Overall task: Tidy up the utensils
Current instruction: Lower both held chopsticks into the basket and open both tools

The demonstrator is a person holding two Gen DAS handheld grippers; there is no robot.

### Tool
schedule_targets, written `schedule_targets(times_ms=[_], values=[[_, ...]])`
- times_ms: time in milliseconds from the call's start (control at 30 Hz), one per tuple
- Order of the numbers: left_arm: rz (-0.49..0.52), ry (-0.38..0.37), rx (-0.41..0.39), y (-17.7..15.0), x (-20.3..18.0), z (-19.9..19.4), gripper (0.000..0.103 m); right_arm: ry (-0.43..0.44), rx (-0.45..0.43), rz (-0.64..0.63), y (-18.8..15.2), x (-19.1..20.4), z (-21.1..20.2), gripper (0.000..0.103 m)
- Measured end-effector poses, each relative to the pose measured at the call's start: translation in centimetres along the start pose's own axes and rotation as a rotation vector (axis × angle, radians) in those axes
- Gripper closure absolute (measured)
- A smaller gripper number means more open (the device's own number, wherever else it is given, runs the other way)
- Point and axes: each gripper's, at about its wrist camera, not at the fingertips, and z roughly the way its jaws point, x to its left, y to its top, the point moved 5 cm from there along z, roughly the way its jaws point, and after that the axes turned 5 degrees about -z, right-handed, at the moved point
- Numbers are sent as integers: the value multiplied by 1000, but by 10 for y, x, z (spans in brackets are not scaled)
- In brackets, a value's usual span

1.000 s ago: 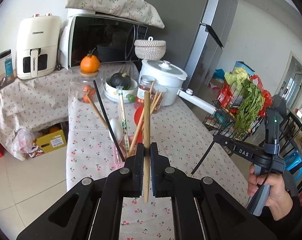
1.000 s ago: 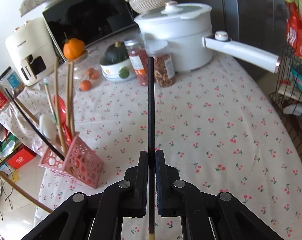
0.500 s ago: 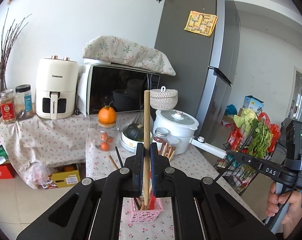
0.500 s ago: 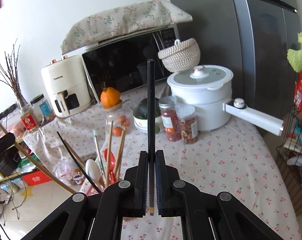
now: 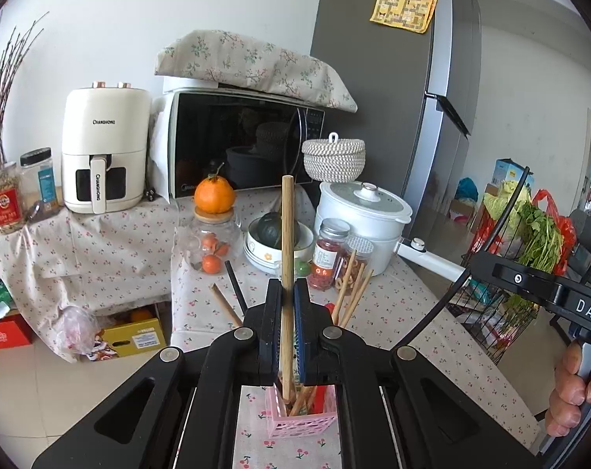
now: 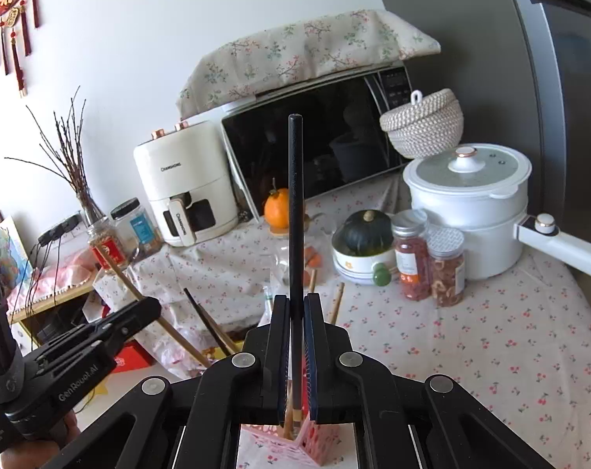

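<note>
**Two chopsticks held upright over the pink basket**

The left hand-held gripper (image 5: 288, 324) is clamped on a pale round wooden chopstick (image 5: 287, 258), which stands upright between its jaws; the stick's lower end reaches into the pink perforated plastic utensil basket (image 5: 301, 426) directly below the jaws. The right hand-held gripper (image 6: 295, 336) is closed on a slim matte black chopstick (image 6: 296, 211), also upright, its lower end over the same basket (image 6: 315, 447) beneath it.

More wooden chopsticks (image 5: 354, 285) and a black one (image 5: 236, 287) fan out from the basket beyond the left jaws. The left view alone shows the right hand (image 5: 577, 387) on its handle, far to the right. The right view alone shows the left tool's black body (image 6: 84, 355) low on the left. The cherry-print cloth worktop (image 6: 491, 351) spreads ahead of both.
</note>
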Motion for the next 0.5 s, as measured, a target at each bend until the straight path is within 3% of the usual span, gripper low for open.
schedule_targets(times_ms=[333,400,467,500], values=[[-17,23,104,-17,6,27,94,7,128,-7,-24,4,50,96],[-18,21,97,-16,5,23,83,6,137,3,-27,2,55,93],[-26,17,78,-14,4,16,54,16,132,19,-26,0,54,89],[-34,14,66,-13,5,12,49,21,120,27,-25,-1,50,85]])
